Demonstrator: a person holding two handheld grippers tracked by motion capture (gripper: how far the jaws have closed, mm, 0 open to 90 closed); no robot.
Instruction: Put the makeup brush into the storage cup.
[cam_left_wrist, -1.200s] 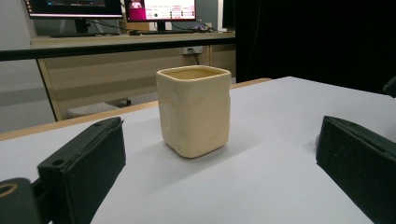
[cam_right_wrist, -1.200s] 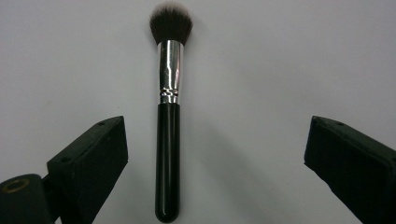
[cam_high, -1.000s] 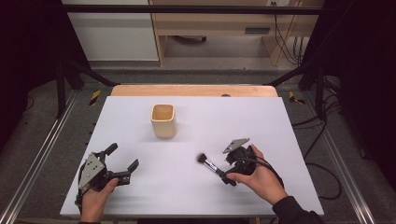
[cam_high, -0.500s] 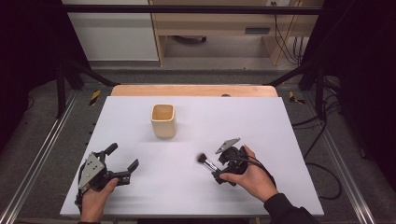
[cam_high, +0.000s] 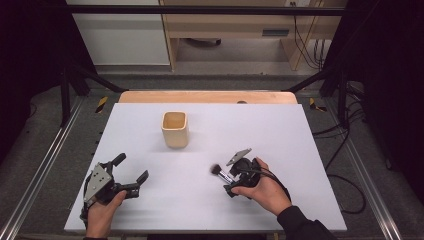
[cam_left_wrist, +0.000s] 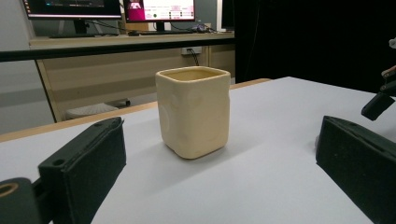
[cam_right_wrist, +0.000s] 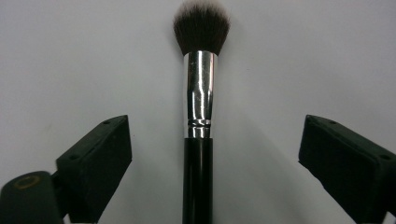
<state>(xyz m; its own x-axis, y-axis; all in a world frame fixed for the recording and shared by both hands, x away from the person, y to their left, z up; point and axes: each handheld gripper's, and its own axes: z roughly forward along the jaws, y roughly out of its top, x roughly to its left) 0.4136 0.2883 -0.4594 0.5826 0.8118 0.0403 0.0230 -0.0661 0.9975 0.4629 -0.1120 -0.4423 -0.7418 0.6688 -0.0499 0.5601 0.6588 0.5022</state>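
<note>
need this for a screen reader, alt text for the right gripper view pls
A makeup brush lies on a white table between the two open black jaws of the right gripper, which have just been closing and do not touch it. Its dark bristles point away, above a shiny metal collar and black handle.

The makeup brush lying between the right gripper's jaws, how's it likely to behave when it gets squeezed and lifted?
The makeup brush has a round, glossy black handle and a polished metal ferrule, so it may roll on the table or slip in the pads. It looks stiff and probably light. The bristle tuft looks soft, so a grip on the handle seems safer.
</note>
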